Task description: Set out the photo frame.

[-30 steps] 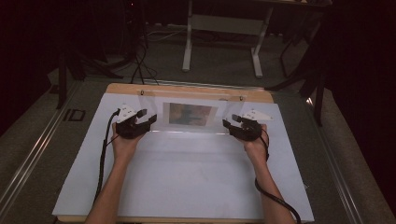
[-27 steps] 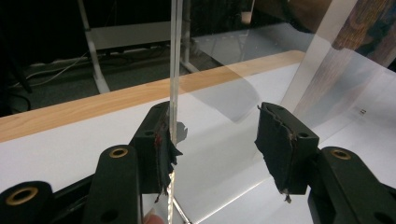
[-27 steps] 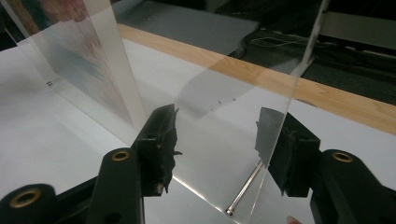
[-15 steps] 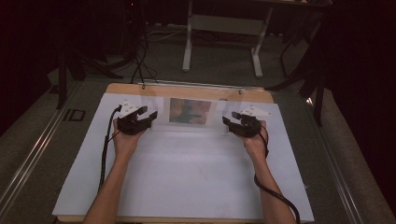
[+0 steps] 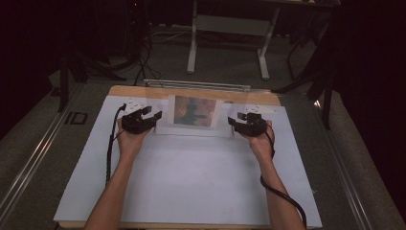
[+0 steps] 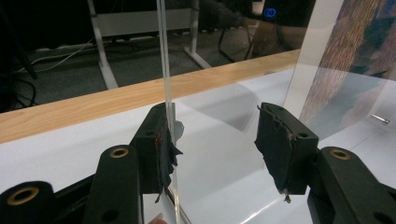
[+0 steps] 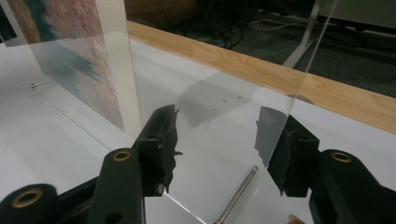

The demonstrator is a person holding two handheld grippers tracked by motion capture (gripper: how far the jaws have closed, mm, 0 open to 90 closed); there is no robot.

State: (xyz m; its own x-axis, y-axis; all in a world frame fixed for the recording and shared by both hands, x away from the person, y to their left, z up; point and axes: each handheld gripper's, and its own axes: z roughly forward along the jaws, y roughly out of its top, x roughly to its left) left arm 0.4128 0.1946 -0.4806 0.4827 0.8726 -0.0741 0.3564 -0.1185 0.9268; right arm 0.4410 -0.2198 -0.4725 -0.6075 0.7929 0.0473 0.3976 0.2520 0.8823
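Table (image 5: 191, 191): white-topped, with a wooden strip along the far edge; bears the frame toward that far edge.
Frame (image 5: 194, 112): clear acrylic picture frame, standing upright on the table near the wooden strip, midway between both grippers; the landmark for everything below.
Picture (image 5: 193, 110): brown and teal print with a white border, sandwiched in the middle of the frame; seen at the right in the left gripper view (image 6: 359, 42) and at the left in the right gripper view (image 7: 70, 51).
Left gripper (image 5: 149, 116): at the frame's left end, held in the person's left hand; jaws spread wide around the clear side edge (image 6: 167, 93). Edge lies against the left-hand pad in the left gripper view, well clear of the other pad; no pinch.
Right gripper (image 5: 238, 121): at the frame's right end, held in the right hand; jaws spread, clear panel edge (image 7: 294, 93) standing between them, close to the right-hand pad. Touching or not, cannot tell.
Metal pin (image 7: 236, 196): thin rod at the frame's base, between the right gripper's jaws.
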